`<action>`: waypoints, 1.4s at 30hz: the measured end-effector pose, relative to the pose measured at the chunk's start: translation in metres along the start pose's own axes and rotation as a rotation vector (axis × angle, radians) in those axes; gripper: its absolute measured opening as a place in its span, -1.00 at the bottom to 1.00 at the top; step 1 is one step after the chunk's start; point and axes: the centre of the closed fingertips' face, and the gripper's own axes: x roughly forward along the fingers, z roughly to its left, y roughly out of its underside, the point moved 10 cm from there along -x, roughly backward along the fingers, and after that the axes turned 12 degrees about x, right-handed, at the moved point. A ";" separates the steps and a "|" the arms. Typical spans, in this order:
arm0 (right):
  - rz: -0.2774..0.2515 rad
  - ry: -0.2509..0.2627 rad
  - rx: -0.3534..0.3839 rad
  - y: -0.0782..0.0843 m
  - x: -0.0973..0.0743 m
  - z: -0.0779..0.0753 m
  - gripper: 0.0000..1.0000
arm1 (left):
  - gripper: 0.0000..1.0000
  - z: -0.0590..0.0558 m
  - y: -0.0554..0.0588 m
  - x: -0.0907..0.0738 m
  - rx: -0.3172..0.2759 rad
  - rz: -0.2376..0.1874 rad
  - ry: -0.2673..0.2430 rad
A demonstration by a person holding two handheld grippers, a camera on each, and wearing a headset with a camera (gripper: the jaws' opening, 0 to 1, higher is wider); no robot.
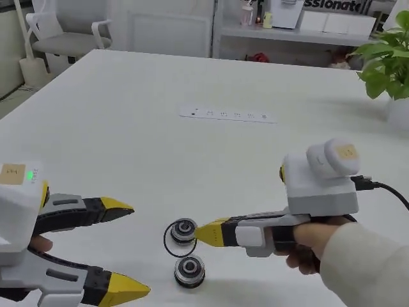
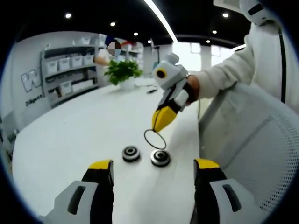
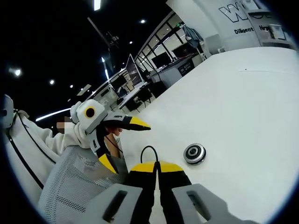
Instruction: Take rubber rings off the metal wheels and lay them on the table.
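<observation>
"Big white surface (image 1: 128, 134), a power strip (image 1: 228, 116) lying mid-way across it, a plant (image 1: 386, 61) at the far edge. Where's the ring?"

"The rubber ring (image 1: 165, 240) is nipped in the right tool (image 1: 199, 233), jaws clenched on it. The loop hangs by the far metal wheel (image 1: 184, 230); touching or not, I can't tell."

"The other wheel?"

"The near metal wheel (image 1: 190, 270) lies flat just beside the first."

"And the left tool (image 1: 139, 249)?"

"Released, jaws spread wide, nothing in them, close to the wheels."
</observation>
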 end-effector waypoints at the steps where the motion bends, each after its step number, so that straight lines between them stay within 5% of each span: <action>1: -0.003 -0.002 0.001 -0.001 0.000 0.001 -1.00 | 0.42 0.000 0.001 0.000 -0.003 -0.002 -0.003; 14: -0.031 -0.018 0.007 -0.003 0.006 0.014 -1.00 | 0.48 -0.001 0.005 -0.001 -0.017 0.001 -0.005; 20: -0.019 -0.021 -0.003 0.000 0.013 0.020 -1.00 | 0.50 -0.003 0.007 0.004 0.005 0.030 0.023; 42: 0.054 0.026 -0.011 0.012 0.041 0.025 -1.00 | 0.54 -0.002 0.006 0.002 0.041 -0.001 0.025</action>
